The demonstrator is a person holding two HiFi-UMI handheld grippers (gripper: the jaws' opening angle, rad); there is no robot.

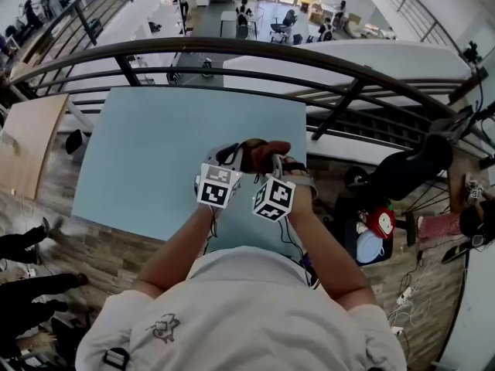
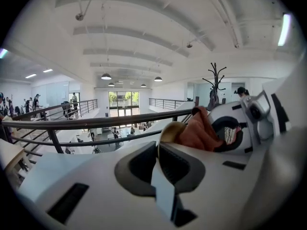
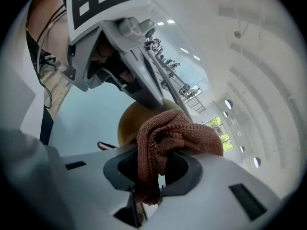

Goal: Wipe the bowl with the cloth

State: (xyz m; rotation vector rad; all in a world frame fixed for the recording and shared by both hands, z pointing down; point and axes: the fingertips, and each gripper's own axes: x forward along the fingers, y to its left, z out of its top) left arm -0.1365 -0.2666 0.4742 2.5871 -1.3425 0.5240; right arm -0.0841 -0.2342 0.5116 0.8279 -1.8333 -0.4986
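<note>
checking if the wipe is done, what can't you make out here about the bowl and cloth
Bowl: in the head view, hidden under the left gripper and right gripper.
Where cloth meets bowl: right gripper view, the cloth itself covers it.
Rest of the bowl: left gripper view shows only a sliver of rim.
Dirt or wetness: cannot tell.

Bright, even daylight from windows [image 2: 120,98] beyond the railing [image 2: 96,123]; heavy fisheye bending, black corners; foreground before the railing soft.
</note>
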